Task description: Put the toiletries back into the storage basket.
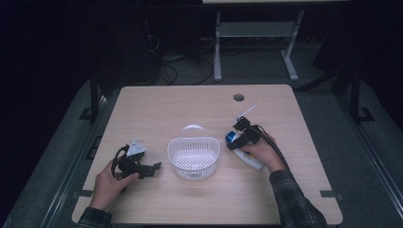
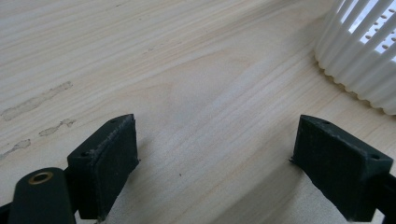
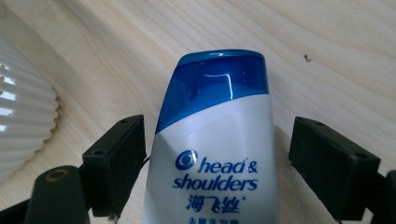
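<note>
Tongs, right (image 3: 215, 158): jaws stand wide, one on each side of a white plastic shampoo bottle with a translucent blue flip cap (image 3: 212, 140). Left jaw looks to sit right at the bottle's flank, maybe just grazing; right jaw shows a clear gap of bare wood. No squeeze yet, so nothing is held. Bottle lies flat on the pale wood-grain surface (image 1: 157, 109), cap pointing away from the hand, label up.

High view: right tongs (image 1: 243, 135) sit low over the bottle (image 1: 249, 159), to the right of a white slatted plastic basket with a hoop handle (image 1: 194, 156). Bottle is near the basket but apart from it. Basket bottom looks empty as far as the perforated floor can be read.

Tongs, left (image 2: 215, 158): jaws spread wide over bare surface, nothing between them; basket's ribbed wall (image 2: 359, 60) at the upper right corner of that view. From above, left tongs (image 1: 142, 167) rest low by the basket's left side, idle.

Step in hand, as I judge it: the approach to the grasp on the bottle, jaws straddling the body just below the cap. Likely aim is the basket.

Next move calls for: closing evenly on the bottle's narrower sides, then lifting and carrying left over the basket rim. Bottle is smooth and tapered toward the cap; a grip too near the cap could slide off, so seating the jaws lower on the body seems wiser. Hoop handle stands at the far rim; entry from the near side looks clearer.
</note>
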`<state>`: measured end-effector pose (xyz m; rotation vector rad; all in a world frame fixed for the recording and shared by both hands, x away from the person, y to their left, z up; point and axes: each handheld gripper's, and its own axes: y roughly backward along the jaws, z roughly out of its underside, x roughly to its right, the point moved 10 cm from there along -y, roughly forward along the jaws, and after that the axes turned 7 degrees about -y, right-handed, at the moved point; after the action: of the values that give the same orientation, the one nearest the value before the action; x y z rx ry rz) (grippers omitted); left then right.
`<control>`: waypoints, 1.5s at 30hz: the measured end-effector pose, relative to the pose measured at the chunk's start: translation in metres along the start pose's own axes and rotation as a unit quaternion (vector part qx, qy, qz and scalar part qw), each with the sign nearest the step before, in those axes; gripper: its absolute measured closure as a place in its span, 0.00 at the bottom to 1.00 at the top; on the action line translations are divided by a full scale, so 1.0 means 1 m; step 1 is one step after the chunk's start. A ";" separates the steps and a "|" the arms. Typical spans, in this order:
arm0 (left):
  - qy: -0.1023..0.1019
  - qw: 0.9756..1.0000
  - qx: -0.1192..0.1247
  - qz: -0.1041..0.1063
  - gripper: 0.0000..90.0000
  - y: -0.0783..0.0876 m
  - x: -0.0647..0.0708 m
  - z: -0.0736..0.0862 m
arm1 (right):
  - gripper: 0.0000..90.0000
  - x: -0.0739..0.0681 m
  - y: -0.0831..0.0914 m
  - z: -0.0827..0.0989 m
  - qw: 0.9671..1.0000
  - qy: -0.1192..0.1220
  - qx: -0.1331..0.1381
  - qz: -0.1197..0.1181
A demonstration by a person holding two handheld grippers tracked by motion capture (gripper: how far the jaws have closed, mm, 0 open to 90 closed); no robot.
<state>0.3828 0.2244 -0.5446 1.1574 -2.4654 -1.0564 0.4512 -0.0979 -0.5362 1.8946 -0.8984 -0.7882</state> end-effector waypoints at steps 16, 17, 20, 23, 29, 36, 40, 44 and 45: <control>0.000 1.000 0.000 0.000 0.14 0.000 0.000 0.000 | 0.27 0.000 -0.008 0.001 0.999 0.026 -0.010 0.030; 0.000 1.000 0.000 0.000 0.14 0.000 0.000 0.000 | 0.27 0.000 -0.008 0.001 0.999 0.026 -0.010 0.030; -0.001 1.000 0.000 0.000 0.14 0.000 0.000 0.000 | 0.36 -0.002 -0.006 0.001 0.999 0.034 -0.009 0.036; -0.001 1.000 0.000 0.000 0.14 0.000 0.000 0.000 | 0.36 -0.002 -0.006 0.001 0.999 0.033 -0.010 0.036; -0.001 1.000 0.000 0.000 0.14 0.000 0.000 0.000 | 0.38 -0.002 -0.006 0.001 0.999 0.033 -0.010 0.036; 0.000 1.000 0.000 0.000 0.14 0.000 0.000 0.000 | 0.39 -0.001 -0.005 0.000 0.999 0.028 -0.009 0.031; 0.000 1.000 0.000 0.000 0.14 0.000 0.000 0.000 | 0.39 0.000 -0.002 0.000 1.000 0.019 -0.004 0.019; 0.000 1.000 0.000 0.000 0.14 0.000 0.000 0.000 | 0.39 0.000 0.005 -0.002 1.000 0.012 0.008 0.014; -0.001 1.000 0.000 0.000 0.14 0.000 0.000 0.000 | 0.39 0.000 0.007 -0.002 1.000 0.014 0.010 0.013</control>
<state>0.3828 0.2244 -0.5446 1.1563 -2.4663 -1.0573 0.4511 -0.0998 -0.5290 1.9030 -0.9161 -0.7385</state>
